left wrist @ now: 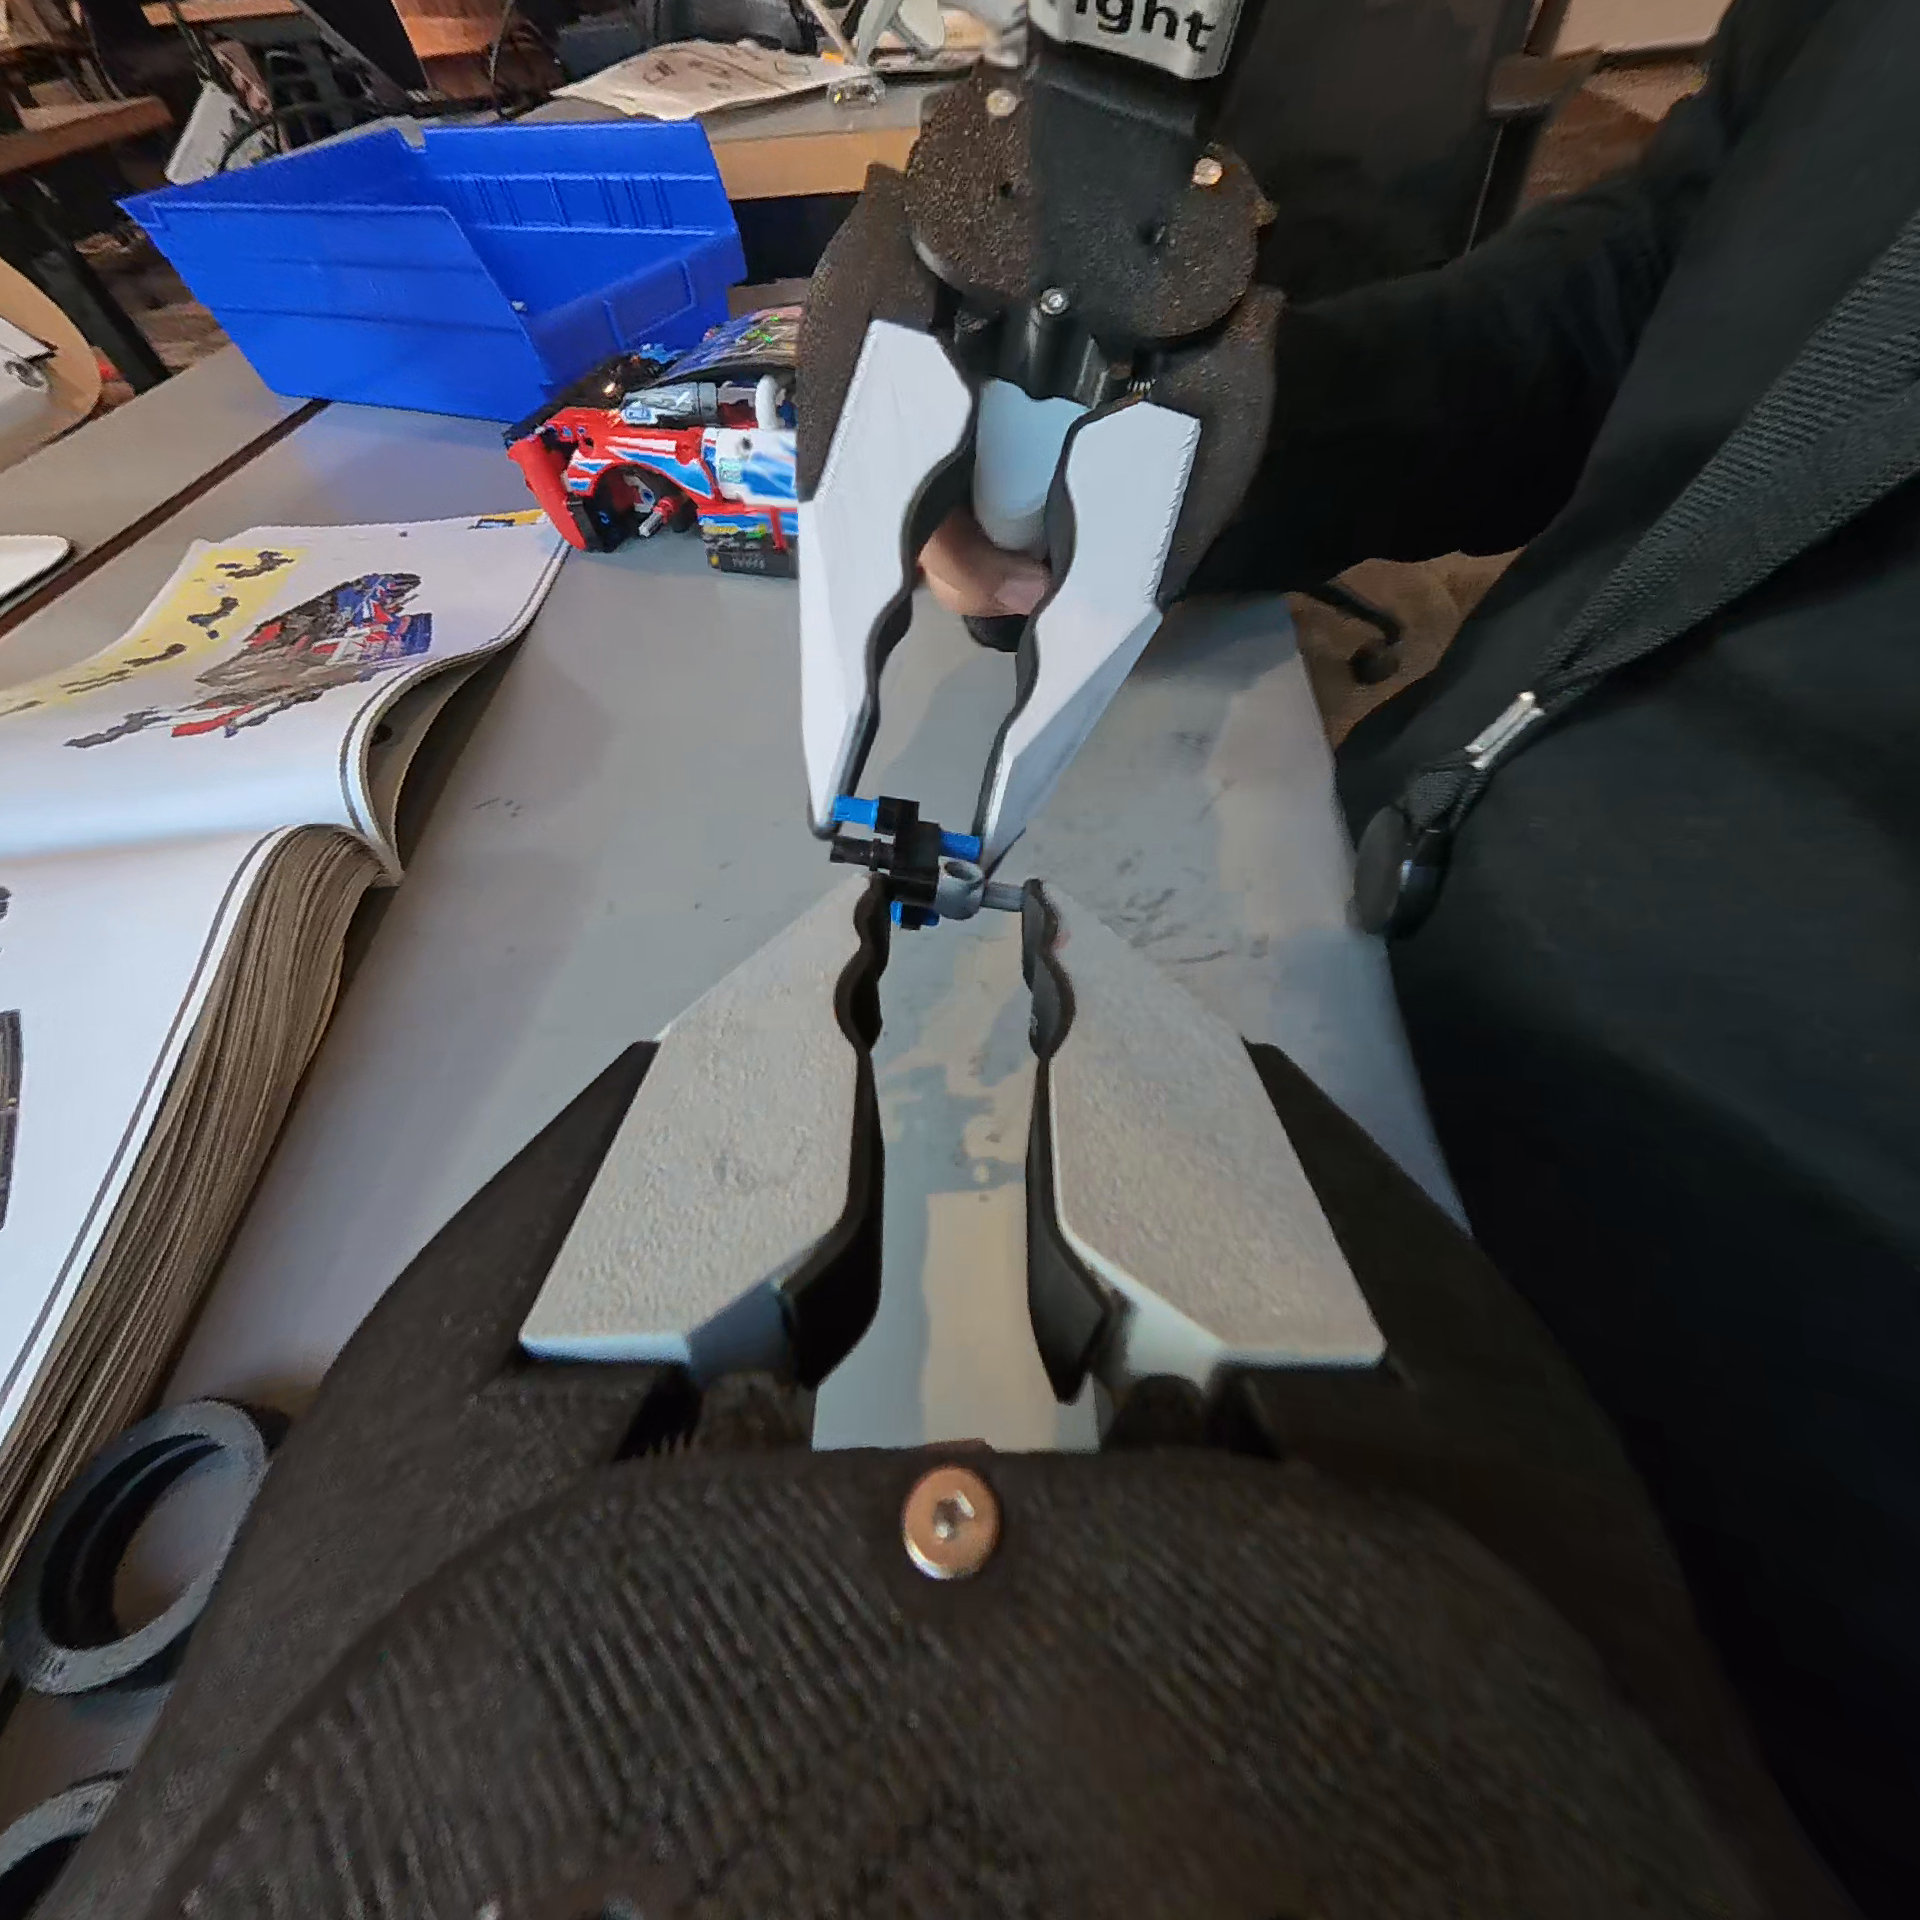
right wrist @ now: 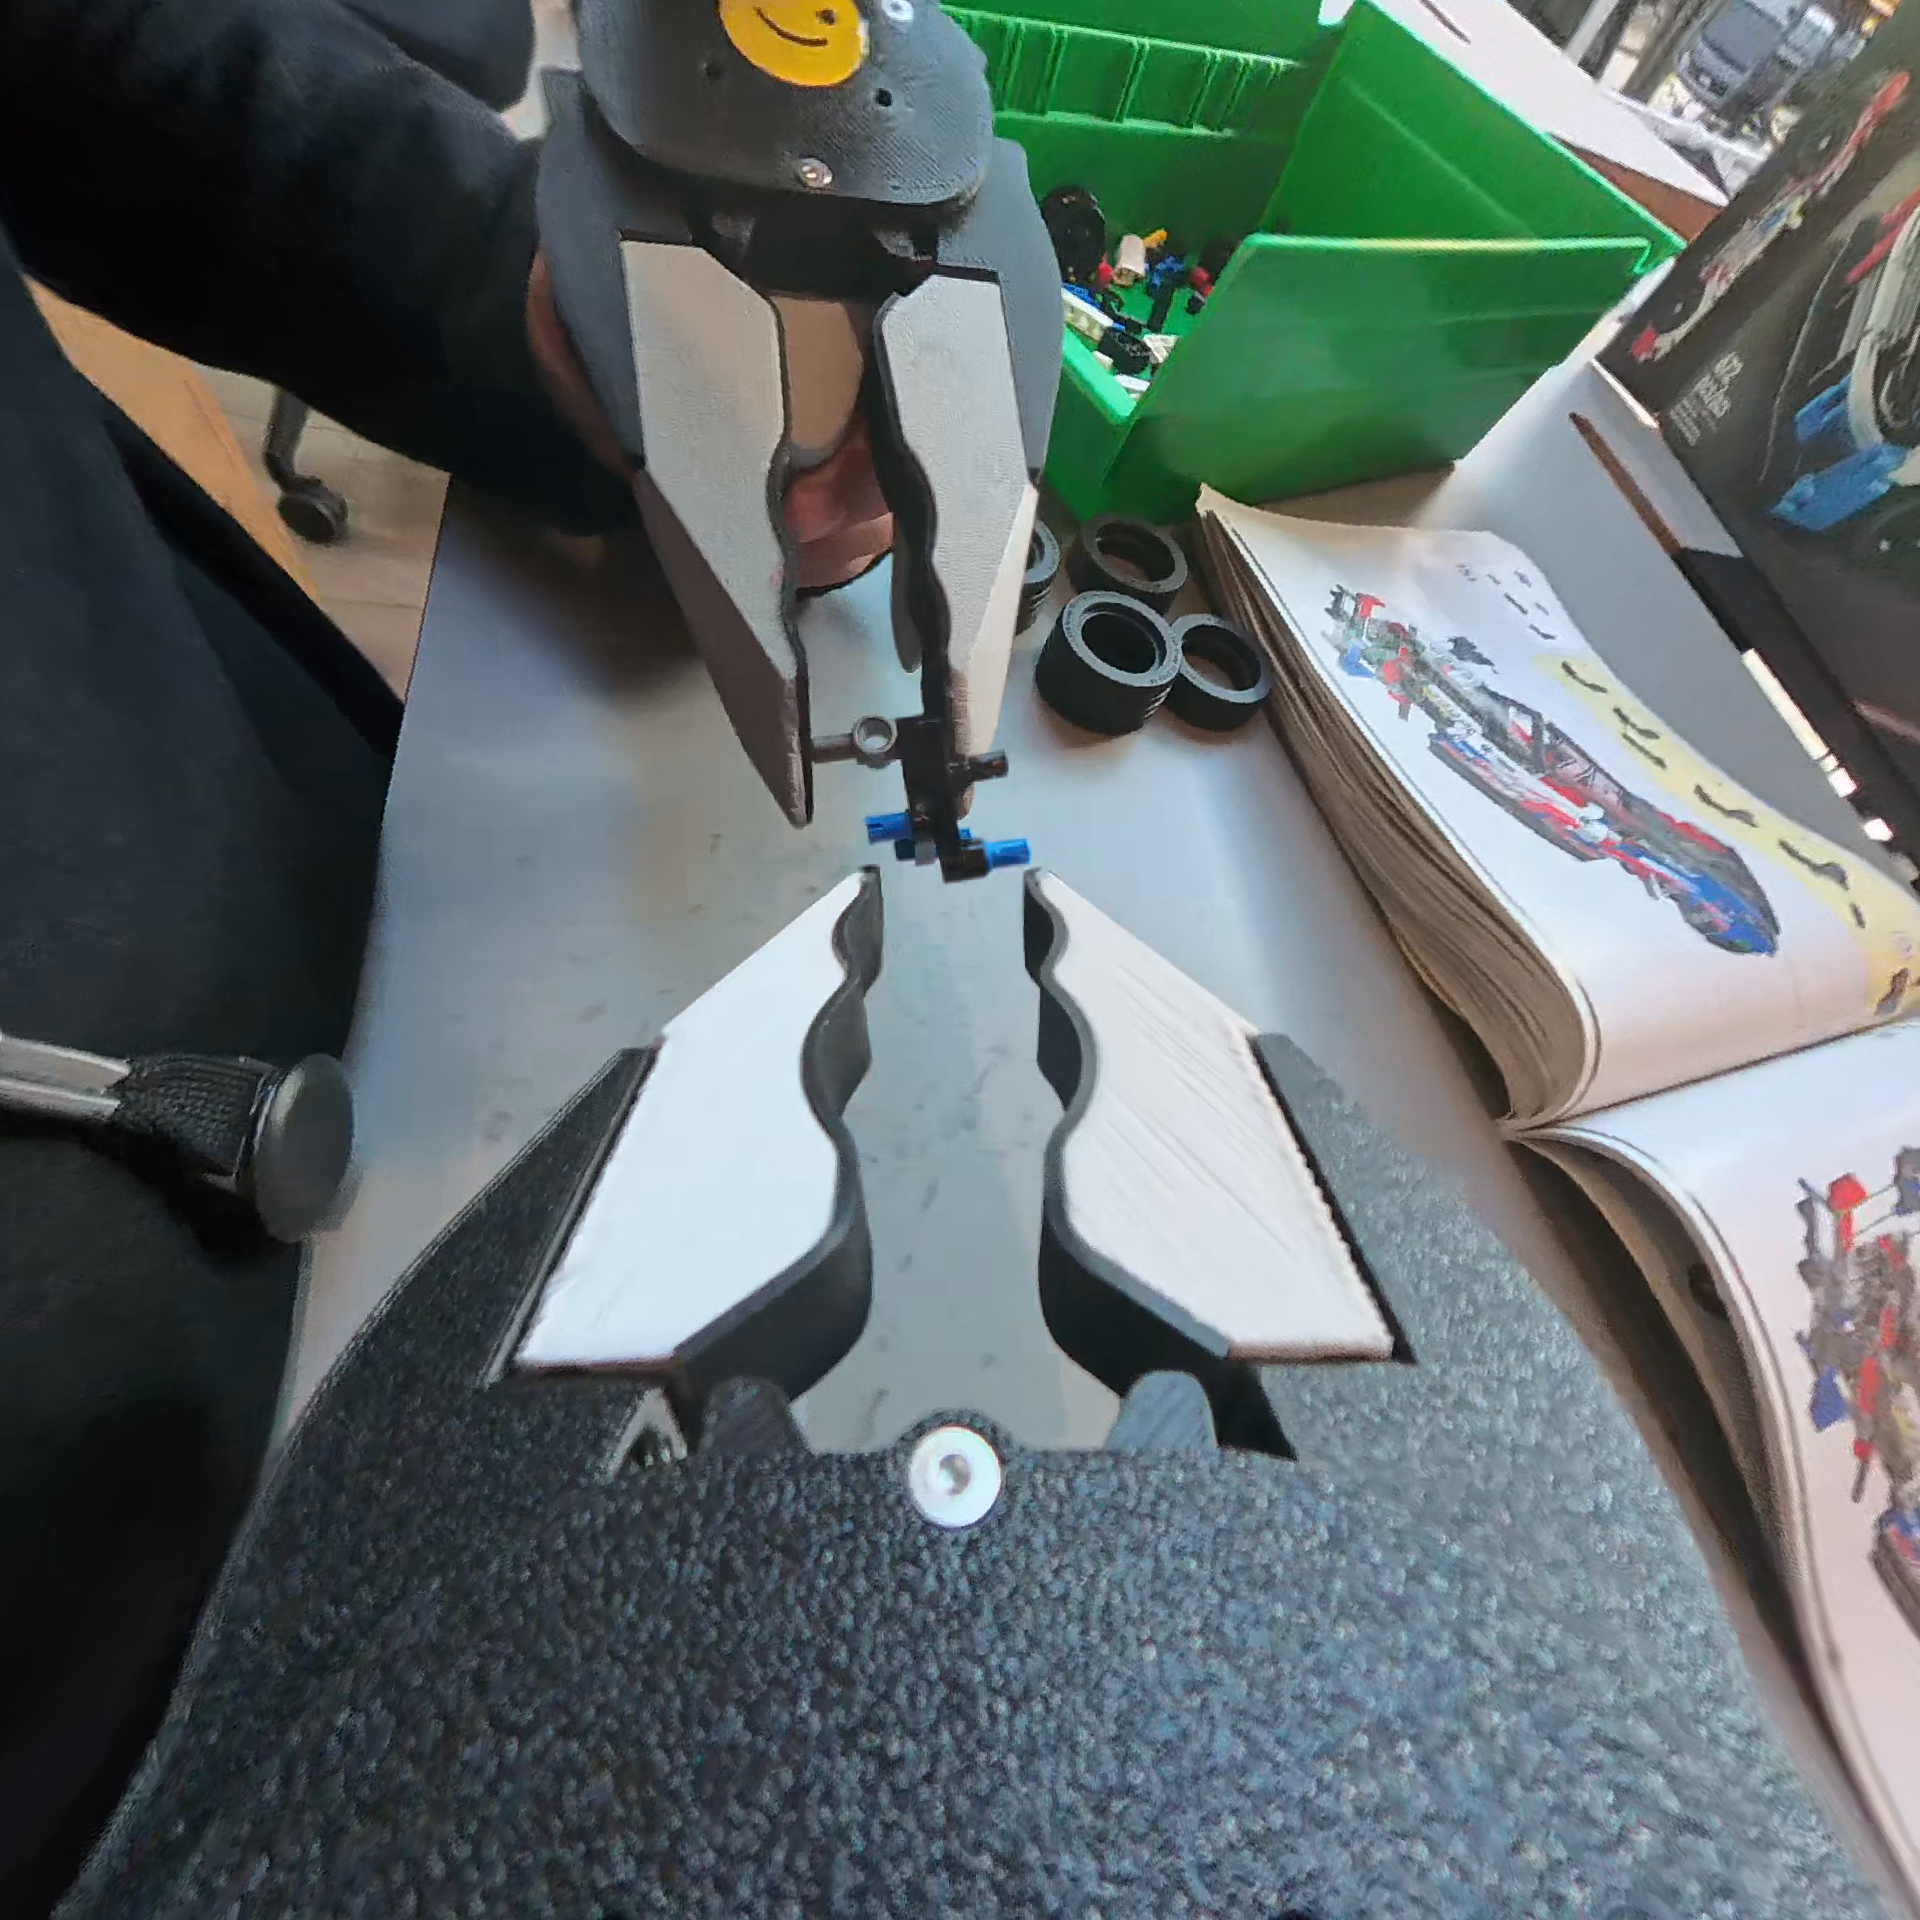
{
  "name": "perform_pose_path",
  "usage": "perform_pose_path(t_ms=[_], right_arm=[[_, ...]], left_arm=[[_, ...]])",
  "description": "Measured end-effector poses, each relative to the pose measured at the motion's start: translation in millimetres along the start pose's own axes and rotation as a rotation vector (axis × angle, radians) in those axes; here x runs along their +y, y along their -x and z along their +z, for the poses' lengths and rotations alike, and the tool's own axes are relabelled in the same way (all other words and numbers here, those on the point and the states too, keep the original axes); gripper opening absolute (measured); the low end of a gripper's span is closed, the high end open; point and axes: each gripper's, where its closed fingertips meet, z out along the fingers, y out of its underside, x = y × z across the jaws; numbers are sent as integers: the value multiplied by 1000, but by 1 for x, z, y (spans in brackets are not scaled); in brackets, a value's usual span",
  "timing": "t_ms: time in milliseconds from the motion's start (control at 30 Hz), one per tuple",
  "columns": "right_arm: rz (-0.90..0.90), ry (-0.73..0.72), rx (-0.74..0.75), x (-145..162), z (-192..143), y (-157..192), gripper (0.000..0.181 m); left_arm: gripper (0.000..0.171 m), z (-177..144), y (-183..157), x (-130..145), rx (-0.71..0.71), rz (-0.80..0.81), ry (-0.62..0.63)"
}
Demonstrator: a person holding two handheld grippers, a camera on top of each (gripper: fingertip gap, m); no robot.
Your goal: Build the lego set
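A small lego assembly [left wrist: 899, 831] of black connectors, blue pins and a grey axle piece hangs in the air over the grey table [left wrist: 623, 831] between both grippers. My left gripper [left wrist: 954, 902] is shut on its grey axle and black end. My right gripper [left wrist: 906, 836] comes in from above, its fingertips closed on the ends of the blue pins. In the right wrist view the assembly [right wrist: 928, 769] sits just past my right gripper [right wrist: 951, 876], and the left gripper [right wrist: 883, 774] reaches down from the top.
A partly built red, white and blue car [left wrist: 665, 468] and a blue bin [left wrist: 416, 270] stand behind. An open manual [right wrist: 1558, 779] lies beside several black tyres [right wrist: 1112, 660]. A green bin [right wrist: 1351, 312] holds loose parts. The set's box [right wrist: 1818, 312] stands at the right. Only a small space, under 4 cm, lies between the two pairs of fingers.
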Motion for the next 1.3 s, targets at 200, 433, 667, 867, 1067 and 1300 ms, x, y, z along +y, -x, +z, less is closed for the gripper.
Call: perform_pose_path(t_ms=[200, 433, 667, 867, 1067, 1300], right_arm=[[125, 97, 68, 30, 3, -17, 27], [139, 175, 119, 48, 7, -22, 31], [351, -14, 168, 29, -9, -51, 43], [725, -338, -124, -9, -18, -49, 39], [969, -601, -412, -36, -37, -56, 34], [906, -487, -334, -27, -27, -53, 12]], left_arm=[[23, 18, 21, 42, -157, 186, 337], [23, 37, 38, 37, -252, 249, 388], [23, 29, 59, 0, -261, 72, 86], [23, 10, 50, -40, -152, 16, -217], [23, 17, 47, -39, -165, 71, -182], [23, 27, 43, -37, -262, 273, -109]])
